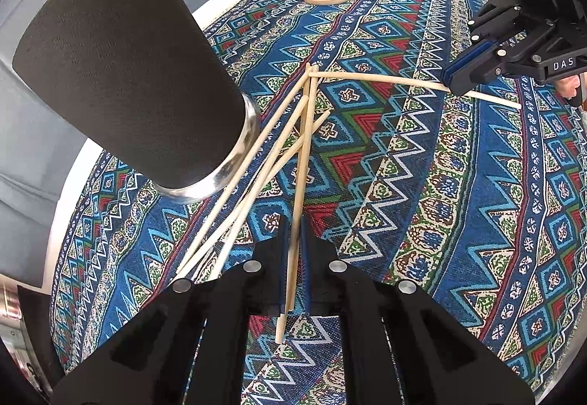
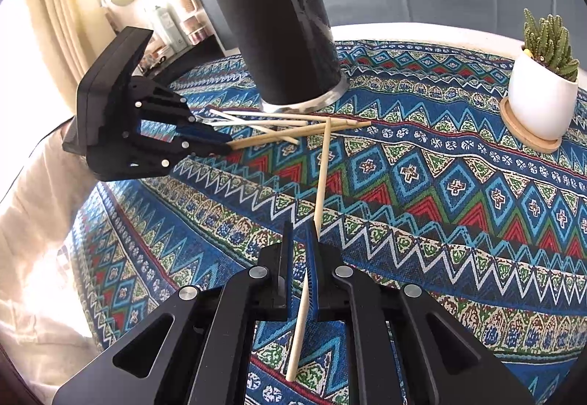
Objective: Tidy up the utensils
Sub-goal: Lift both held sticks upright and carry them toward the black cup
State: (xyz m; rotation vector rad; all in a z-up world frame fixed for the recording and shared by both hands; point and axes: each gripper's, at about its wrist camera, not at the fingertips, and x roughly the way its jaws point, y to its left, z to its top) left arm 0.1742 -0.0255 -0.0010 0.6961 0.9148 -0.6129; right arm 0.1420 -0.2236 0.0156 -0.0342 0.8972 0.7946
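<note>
Chopsticks (image 1: 256,163) lie in a loose fan on the patterned worktop (image 1: 440,221), at five o'clock from the black holder (image 1: 121,64), likely their destination. Left gripper (image 1: 293,258) has its jaws clenched on one stick near its butt end. Right gripper (image 2: 301,254), at two o'clock in the left view, pinches another chopstick (image 2: 323,170), probably so both can be lifted clear.

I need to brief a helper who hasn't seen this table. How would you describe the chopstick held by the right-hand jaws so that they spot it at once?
Start at the tall black cup on the patterned tablecloth. A heap of chopsticks lies crossed at its foot. The one you want runs away from that heap on its own, only its far tip among them, its near part pinched in the right gripper.
</note>
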